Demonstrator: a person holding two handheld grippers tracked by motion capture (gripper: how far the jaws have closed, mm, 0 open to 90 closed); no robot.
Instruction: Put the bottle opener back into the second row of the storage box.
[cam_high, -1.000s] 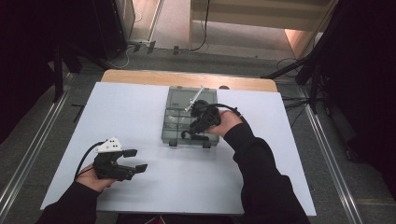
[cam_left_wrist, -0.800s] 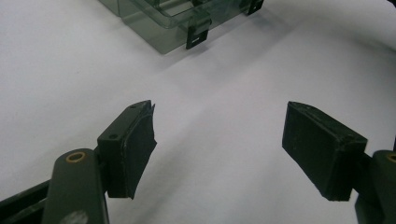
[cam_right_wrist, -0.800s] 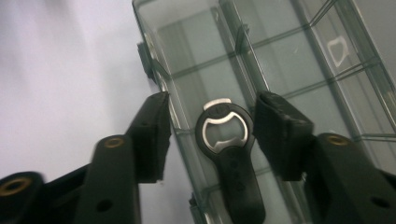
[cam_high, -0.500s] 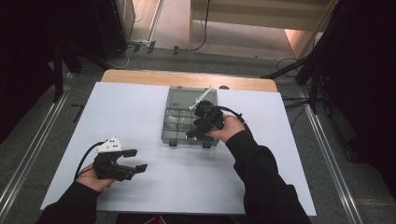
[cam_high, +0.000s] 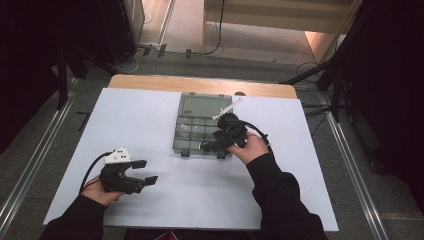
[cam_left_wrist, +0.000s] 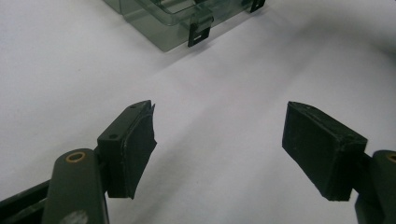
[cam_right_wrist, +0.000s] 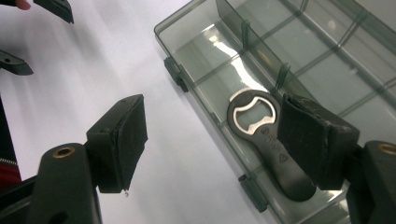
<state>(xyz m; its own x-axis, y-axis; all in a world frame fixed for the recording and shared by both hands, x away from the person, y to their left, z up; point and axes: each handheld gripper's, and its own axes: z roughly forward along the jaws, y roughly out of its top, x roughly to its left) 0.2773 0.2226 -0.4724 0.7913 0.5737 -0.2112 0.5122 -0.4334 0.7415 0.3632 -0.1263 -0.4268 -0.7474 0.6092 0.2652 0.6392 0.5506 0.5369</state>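
Two grippers spread on white table, dim room | right gripper has withdrawn, over smoky compartment box holding metal bottle opener | left gripper unmoved

We see a white surface with a bare tan wooden strip along its far edge. On it sits a smoke-grey see-through box with darker grey clasps; inside lies a silver-grey metal bottle opener. Both grippers are black: the left gripper carries a pale grey plate on top, and the right gripper looks all black, though it is small in the high view. Brass-coloured rivets dot the jaw arms. The person's sleeves are black.
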